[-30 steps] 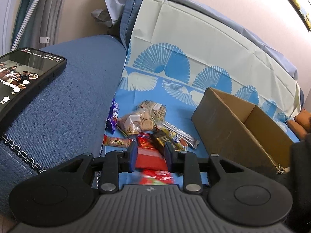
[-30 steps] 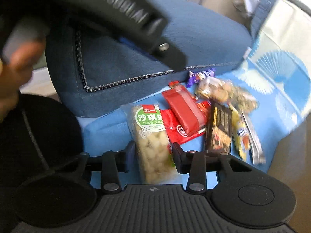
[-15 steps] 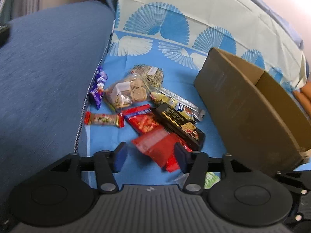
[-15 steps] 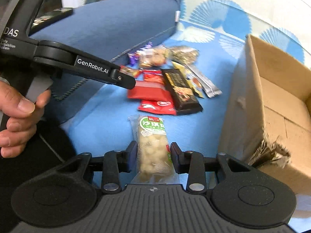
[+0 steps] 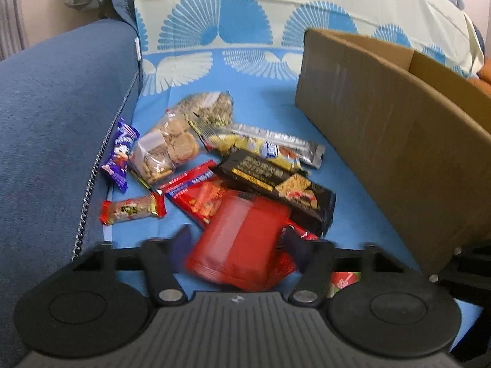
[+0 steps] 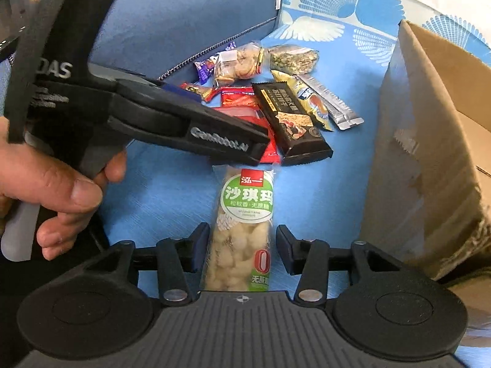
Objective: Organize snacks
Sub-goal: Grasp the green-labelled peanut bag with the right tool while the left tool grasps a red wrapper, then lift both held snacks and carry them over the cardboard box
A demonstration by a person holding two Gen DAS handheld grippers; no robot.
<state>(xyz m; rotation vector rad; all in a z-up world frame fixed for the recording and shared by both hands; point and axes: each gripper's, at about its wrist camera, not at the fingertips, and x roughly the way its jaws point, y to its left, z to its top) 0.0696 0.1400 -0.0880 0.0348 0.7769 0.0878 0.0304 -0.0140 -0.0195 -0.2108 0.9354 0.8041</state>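
Note:
Several snack packets lie piled on a blue patterned cloth (image 5: 267, 101). My left gripper (image 5: 237, 245) straddles a red packet (image 5: 242, 239) at the near edge of the pile. Its jaws are closing and a sliver of gap still shows. The right wrist view shows the left gripper (image 6: 260, 153) from the side, its tip over that red packet (image 6: 271, 150). My right gripper (image 6: 242, 245) has a green-labelled puffed-snack packet (image 6: 245, 211) between its jaws. These are opening, with small gaps on both sides of the packet. An open cardboard box (image 5: 383, 141) stands to the right.
The pile holds a black cracker packet (image 5: 276, 184), a clear biscuit bag (image 5: 165, 150), a purple packet (image 5: 121, 153), a small red bar (image 5: 132, 211) and a silver stick (image 5: 276, 141). A blue cushion (image 5: 55, 138) borders the left. A person's hand (image 6: 52, 190) grips the left tool.
My left gripper let the red packet go, sank toward the pile, and its jaws now draw in around that packet. My right jaws have widened off the green-labelled packet.

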